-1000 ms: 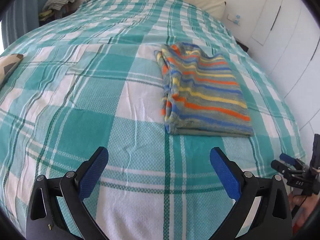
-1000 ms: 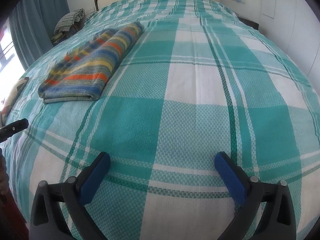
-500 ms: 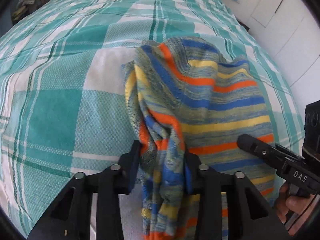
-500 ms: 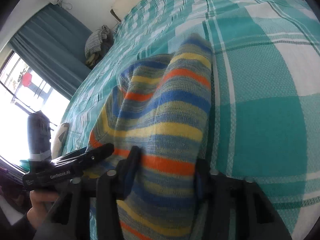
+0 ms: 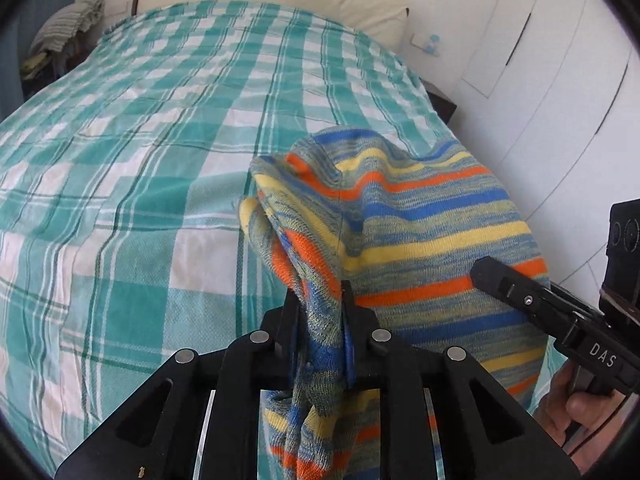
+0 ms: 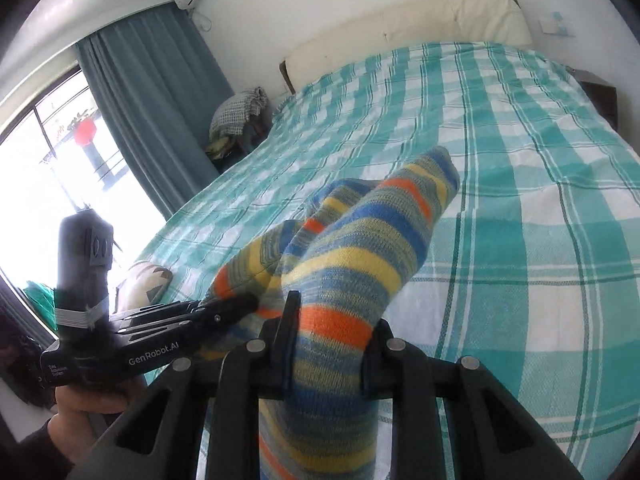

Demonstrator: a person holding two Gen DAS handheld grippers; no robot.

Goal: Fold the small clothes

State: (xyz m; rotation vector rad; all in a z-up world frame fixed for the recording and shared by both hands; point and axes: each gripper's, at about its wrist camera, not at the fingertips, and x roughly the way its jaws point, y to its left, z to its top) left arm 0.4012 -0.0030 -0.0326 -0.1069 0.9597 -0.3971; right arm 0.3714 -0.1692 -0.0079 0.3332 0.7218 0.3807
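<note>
A knitted garment (image 5: 420,216) with blue, orange and yellow stripes hangs lifted above the teal checked bed cover (image 5: 140,160). My left gripper (image 5: 320,300) pinches a bunched edge of it; the cloth is squeezed between the pads, and the jaws are easing open slightly. My right gripper (image 6: 332,320) clamps a thicker fold of the same garment (image 6: 360,240), its jaws still closing on the cloth. Each gripper shows in the other's view, the right one (image 5: 492,272) against the garment's right side, the left one (image 6: 236,304) at its left edge. The garment's lower part is hidden behind the jaws.
A cream headboard cushion (image 6: 440,16) lies at the bed's far end. Next to a teal curtain (image 6: 160,92) on the bed's left sits a pile of clothes (image 6: 240,108). A patterned pillow (image 6: 144,284) lies at the near left edge. White wardrobe doors (image 5: 560,80) stand on the right.
Both grippers went from wide open over the bed to clamped on the folded striped garment. They have lifted it off the cover, and both views have tilted up toward the headboard.
</note>
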